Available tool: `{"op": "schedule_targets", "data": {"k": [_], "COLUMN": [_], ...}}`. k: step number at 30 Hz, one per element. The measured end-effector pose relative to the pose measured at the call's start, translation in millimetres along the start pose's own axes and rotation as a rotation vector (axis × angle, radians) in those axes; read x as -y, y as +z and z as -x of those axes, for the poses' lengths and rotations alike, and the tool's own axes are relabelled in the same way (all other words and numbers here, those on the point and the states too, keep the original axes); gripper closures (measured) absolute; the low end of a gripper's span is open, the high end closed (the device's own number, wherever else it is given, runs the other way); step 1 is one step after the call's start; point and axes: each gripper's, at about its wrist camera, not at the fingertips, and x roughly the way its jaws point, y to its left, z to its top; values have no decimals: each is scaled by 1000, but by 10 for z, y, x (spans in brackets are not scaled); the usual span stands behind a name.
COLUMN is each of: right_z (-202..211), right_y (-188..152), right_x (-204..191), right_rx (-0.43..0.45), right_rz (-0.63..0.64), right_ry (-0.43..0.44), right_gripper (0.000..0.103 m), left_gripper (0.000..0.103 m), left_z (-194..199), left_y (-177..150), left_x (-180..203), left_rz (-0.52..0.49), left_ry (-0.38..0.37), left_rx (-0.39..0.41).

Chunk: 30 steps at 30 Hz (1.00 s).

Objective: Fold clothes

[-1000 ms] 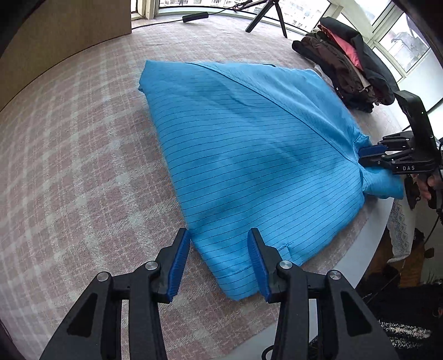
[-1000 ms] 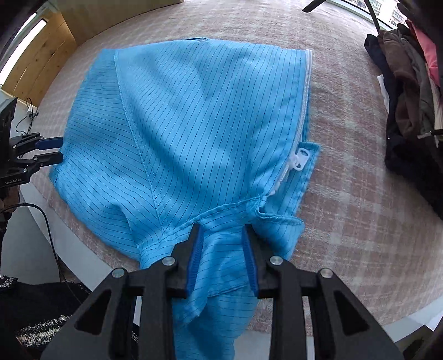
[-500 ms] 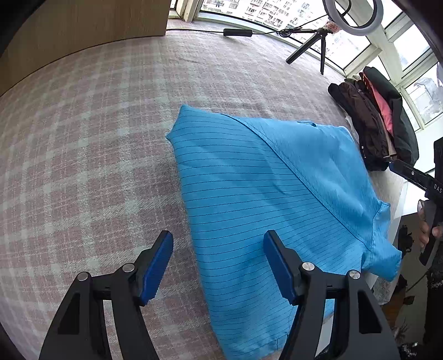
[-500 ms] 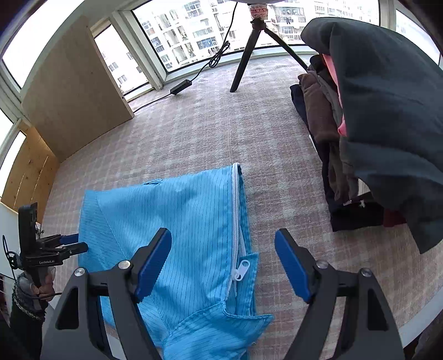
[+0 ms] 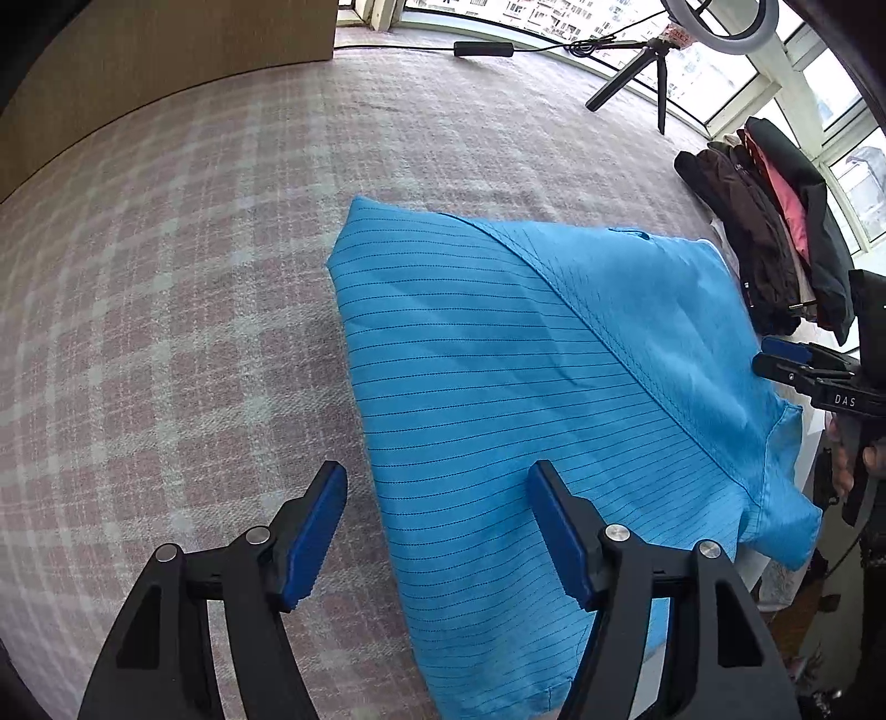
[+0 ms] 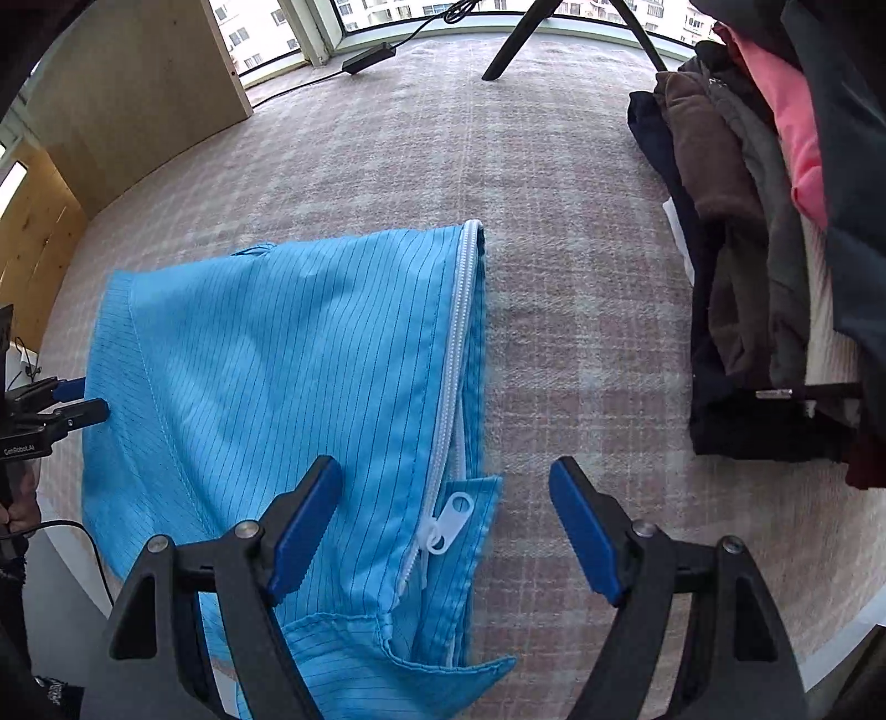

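A bright blue pinstriped garment (image 5: 520, 376) lies folded flat on the checked tablecloth, its collar end hanging over the near table edge. Its white zipper (image 6: 451, 387) runs along the right side, with the pull (image 6: 446, 526) near the collar. My left gripper (image 5: 437, 526) hovers open above the garment's near left edge, holding nothing. My right gripper (image 6: 443, 526) hovers open over the zipper pull and collar, also with nothing in it. Each gripper shows in the other's view: the right gripper (image 5: 803, 365) at the right, the left gripper (image 6: 61, 404) at the left.
A pile of dark, brown and pink clothes (image 6: 775, 232) sits at the right of the table. A black tripod (image 5: 637, 83) and a cable with a power brick (image 5: 482, 49) stand at the far edge by the windows. Checked tablecloth (image 5: 166, 332) spreads left.
Both grippers let go of the garment, opened wide and lifted back from it. The blue garment now rests flat on the table.
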Motion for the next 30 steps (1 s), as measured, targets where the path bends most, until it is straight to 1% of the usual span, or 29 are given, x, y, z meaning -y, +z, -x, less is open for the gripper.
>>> {"op": "schedule_targets", "data": {"k": [1,3,5,9,11,12,16,17,18,19,22,23,24,27,28,30], "right_z": [-29,-57,-78,-62,-77,-104,102,118,131,83,-72,-100,-92,-75,-76,-80], "right_y": [-30,-52,-69,-91,-88,-86,-59,-39,-18,3,31,28,32,61,53,34], "right_x": [31,127,219,333,343,331,377,408,440,477,576,573,563,550,505,408], "right_rx": [0,6,8,12,2,-8,68,69,67,39,-29,-39,-26,-20,-18,-16], "right_rz": [-9,-48,-79,-100,-92,-78,-82,-76,-69,-68,-119,-124,-116,-126,-112,-81], "right_ry": [5,48,70,109,116,104,91,70,46,49,135,157,159,181,176,163], "right_gripper": [26,26,26,26,26,26,26,26,26,26,26,26,24,23,23,23], "left_gripper": [37,37,36,35,35,35,35,35,35,35,35,35,35,36,37,43], "left_z": [-25,-74,-91,-145,-160,-167,-186,-184,-182,-179,-170,-165,-164,-204,-206,-205], "left_y": [-9,-19,-21,-14,-20,-22,-24,-19,-14,-9,-8,-13,-14,10,11,10], "left_x": [2,13,51,179,236,263,305,299,292,282,270,268,271,336,344,360], "left_rz": [3,4,-7,-36,-48,-51,-57,-52,-46,-40,-31,-31,-30,-37,-36,-35], "left_ry": [-4,-4,-7,-30,-39,-50,-59,-64,-69,-73,-80,-79,-78,-79,-78,-81], "left_rx": [-8,-21,-22,-37,-44,-49,-55,-55,-56,-59,-67,-69,-71,-76,-78,-82]}}
